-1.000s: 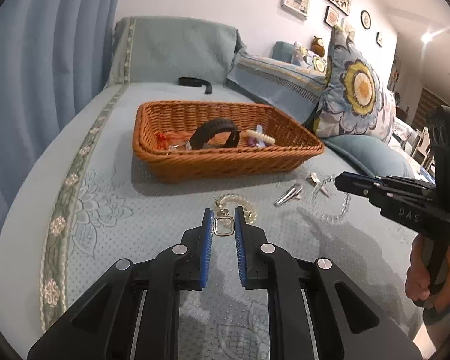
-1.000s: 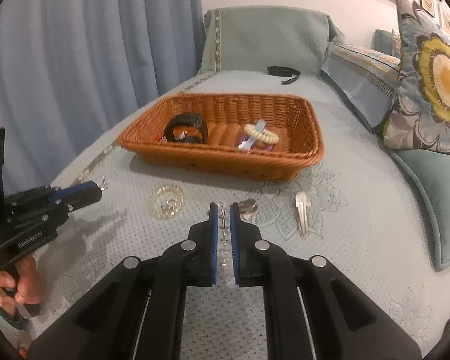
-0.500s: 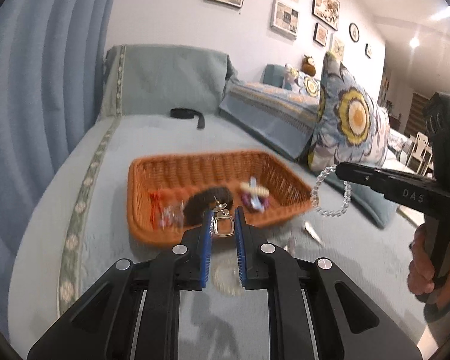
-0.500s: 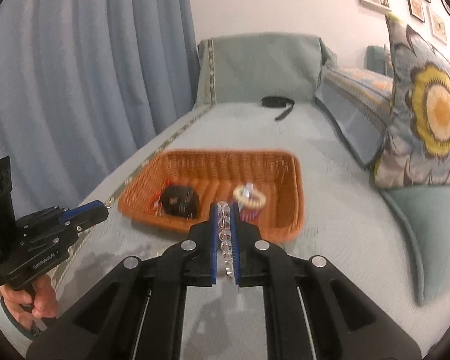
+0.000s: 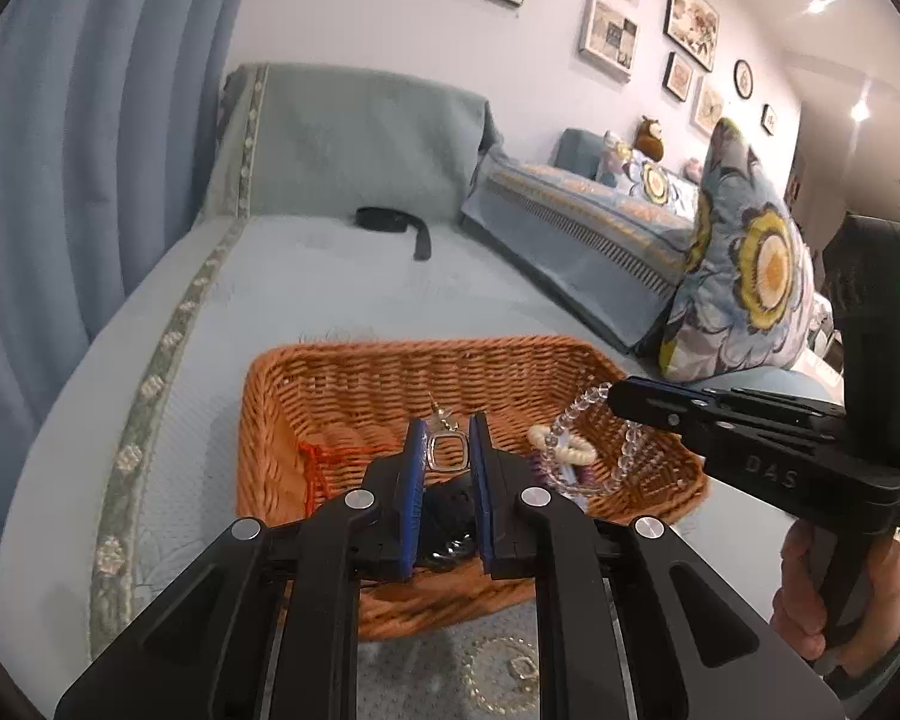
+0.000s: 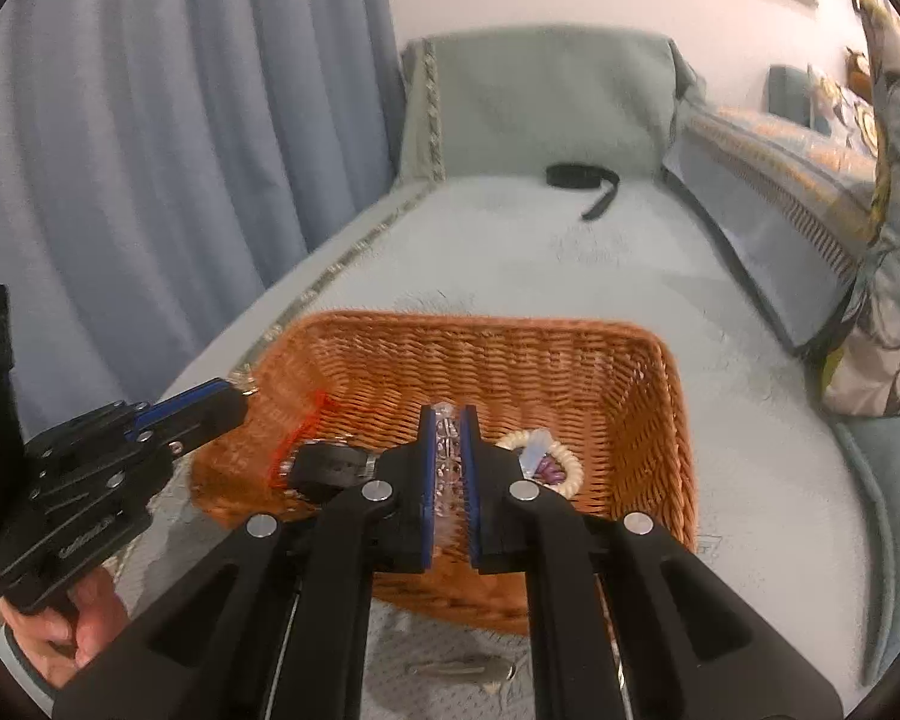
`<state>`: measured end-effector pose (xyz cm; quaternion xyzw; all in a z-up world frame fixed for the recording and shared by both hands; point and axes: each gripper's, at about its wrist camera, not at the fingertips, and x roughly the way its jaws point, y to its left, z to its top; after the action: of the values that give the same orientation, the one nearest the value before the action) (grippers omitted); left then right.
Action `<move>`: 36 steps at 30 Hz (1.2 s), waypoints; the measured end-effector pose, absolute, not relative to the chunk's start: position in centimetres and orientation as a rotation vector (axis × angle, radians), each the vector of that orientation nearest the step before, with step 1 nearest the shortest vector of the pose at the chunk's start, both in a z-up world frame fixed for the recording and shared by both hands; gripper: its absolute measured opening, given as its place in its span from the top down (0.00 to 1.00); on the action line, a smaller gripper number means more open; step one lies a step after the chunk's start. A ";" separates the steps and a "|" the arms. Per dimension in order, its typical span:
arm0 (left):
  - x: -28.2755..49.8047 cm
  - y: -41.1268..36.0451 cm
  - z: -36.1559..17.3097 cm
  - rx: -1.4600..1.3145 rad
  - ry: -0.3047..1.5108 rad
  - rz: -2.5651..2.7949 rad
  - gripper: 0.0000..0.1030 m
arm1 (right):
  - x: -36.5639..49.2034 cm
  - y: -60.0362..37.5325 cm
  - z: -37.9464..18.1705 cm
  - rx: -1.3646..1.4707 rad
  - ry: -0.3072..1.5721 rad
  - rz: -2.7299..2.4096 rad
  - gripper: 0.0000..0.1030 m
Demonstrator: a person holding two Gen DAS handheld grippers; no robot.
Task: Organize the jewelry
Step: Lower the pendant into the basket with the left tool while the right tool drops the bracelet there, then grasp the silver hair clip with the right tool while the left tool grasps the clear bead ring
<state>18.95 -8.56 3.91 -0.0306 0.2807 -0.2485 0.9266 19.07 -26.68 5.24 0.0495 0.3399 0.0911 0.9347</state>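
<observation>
Jewelry, two pieces carried: left gripper (image 5: 444, 450) clamped on a square-framed earring (image 5: 447, 451); right gripper (image 6: 449, 456) clamped on a clear bead bracelet (image 5: 621, 450), loop dangling. Both are held over the wicker basket (image 5: 390, 363) at 12 o'clock, apparently for release inside. Hands level, fingers pointing forward.
</observation>
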 end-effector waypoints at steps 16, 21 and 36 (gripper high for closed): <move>20.5 -8.6 1.7 -0.066 0.633 -0.504 0.73 | 20.8 -31.1 1.1 0.219 0.786 0.113 0.87; 17.6 -6.5 3.7 -0.113 0.556 -0.516 0.59 | 18.1 -31.7 2.8 0.247 0.723 0.134 0.63; 9.2 -3.6 2.3 -0.187 0.568 -0.550 0.58 | 8.2 -31.1 -0.8 0.299 0.800 0.180 0.63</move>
<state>9.19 -3.63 2.32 -0.0911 0.2761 -0.2676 0.9186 8.22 -31.06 -0.83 0.1447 0.3874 0.0872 0.9063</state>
